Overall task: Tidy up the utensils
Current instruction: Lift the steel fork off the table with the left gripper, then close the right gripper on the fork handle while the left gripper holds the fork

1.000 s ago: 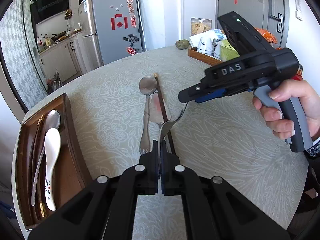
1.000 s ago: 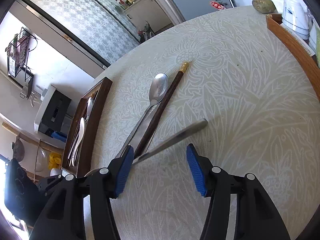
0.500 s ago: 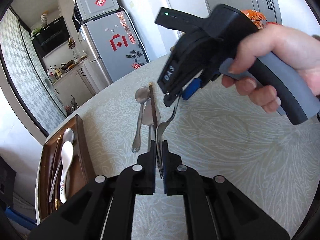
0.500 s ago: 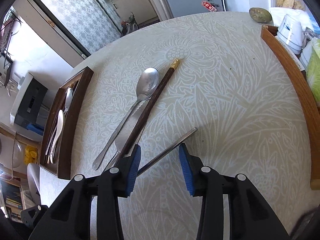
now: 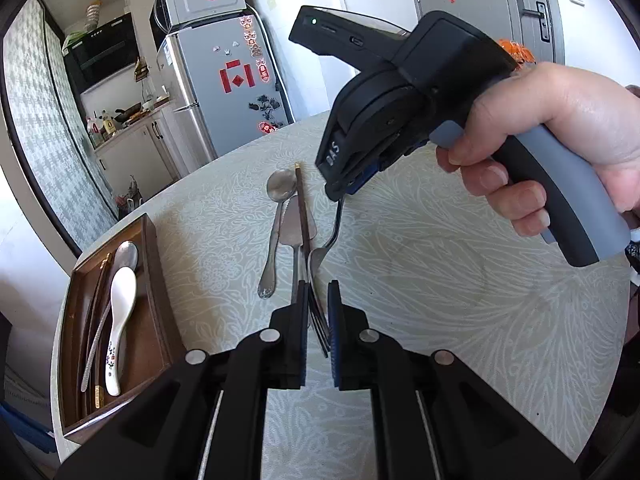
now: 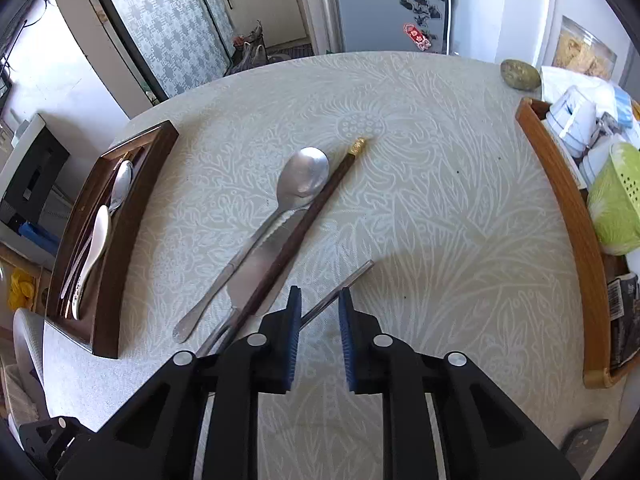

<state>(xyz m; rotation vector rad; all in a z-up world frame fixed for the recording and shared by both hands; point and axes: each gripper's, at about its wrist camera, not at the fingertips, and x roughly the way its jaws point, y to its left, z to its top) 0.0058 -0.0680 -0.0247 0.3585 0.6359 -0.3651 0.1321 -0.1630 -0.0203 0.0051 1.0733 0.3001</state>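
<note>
**A:** Gripping at both ends! The fork (image 5: 332, 236) sits to the right of the tray (image 5: 154, 248), seemingly just off the bench (image 5: 440, 300). The spoon (image 5: 276, 220), knife (image 5: 294, 236) and chopstick (image 5: 302, 208) lie between it and the tray.

**B:** And the tongs?

**A:** The left tongs (image 5: 318, 308) are clenched on the tines, though they have just slackened a touch. The right tongs (image 6: 318, 312) have just been closing and now pinch the handle.

**B:** How will it handle?

**A:** Light, stiff and slick, I'd say. That thin steel could swivel in the pads. The flat of the handle looks the safest hold, and one pair of tongs should do.

**B:** Room to move?

**A:** Plenty of bare bench on the side away from the tray. Towards the tray, the fork must pass over the three loose pieces and then clear the raised wall. Inside, spoons already fill the tray's far side, so the nearer strip looks free.
</note>
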